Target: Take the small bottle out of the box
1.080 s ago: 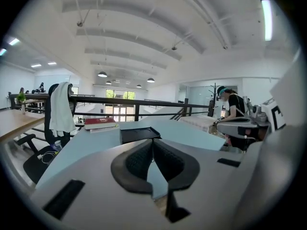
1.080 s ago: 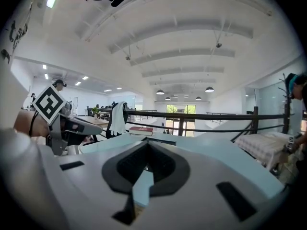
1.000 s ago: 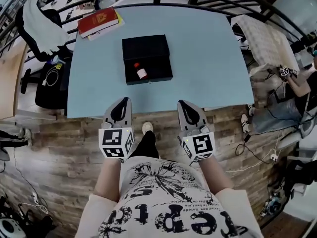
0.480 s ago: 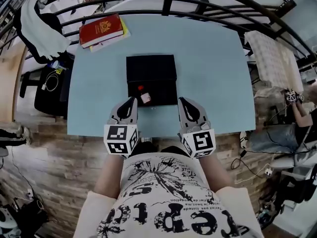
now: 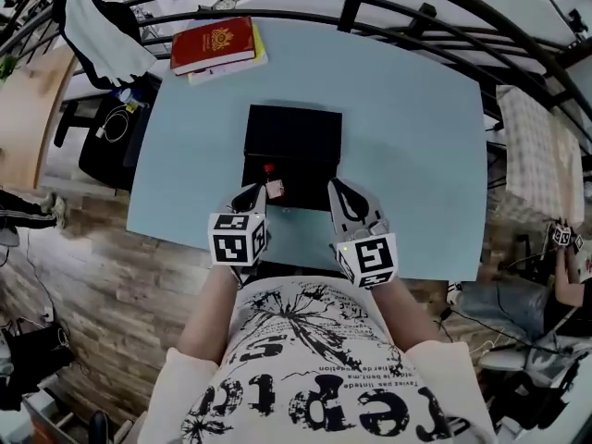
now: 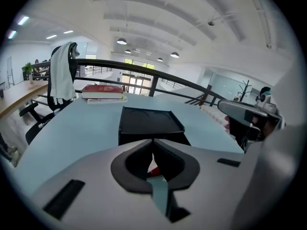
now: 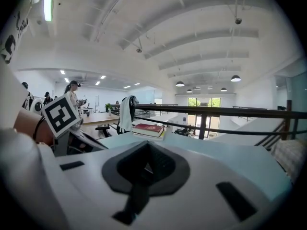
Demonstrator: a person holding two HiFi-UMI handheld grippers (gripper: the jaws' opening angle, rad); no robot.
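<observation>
Table (image 5: 407,137): a pale blue top filled most of the head view, with a dark railing (image 5: 370,7) along its far edge.
Box (image 5: 294,141): black and open, it sat mid-table, nearer the near edge than the far one.
Book (image 5: 214,44): a red hardback lay on a yellowish one at the far left corner, well apart from the box.
Left gripper (image 5: 252,195): it hung over the near edge at the box's near left corner. In its own view the fingers were pressed together at the tips, with nothing between them.
Right gripper (image 5: 339,190): it was level with the left one, at the box's near right corner. Its fingers were likewise pressed together and empty.
Small bottle (image 5: 273,187): white-bodied with a red cap, it sat inside the near left part of the box, just beyond the left gripper's tip.
Step in hand: this looked like the approach, with no grasp begun.
Doing it well: the left gripper was closer, so it probably suited the pick. Its fingers needed spreading before they dropped past the box wall. They should then straddle the white body rather than the cap and lift straight up. The right gripper could brace the box's near right wall against sliding.
</observation>
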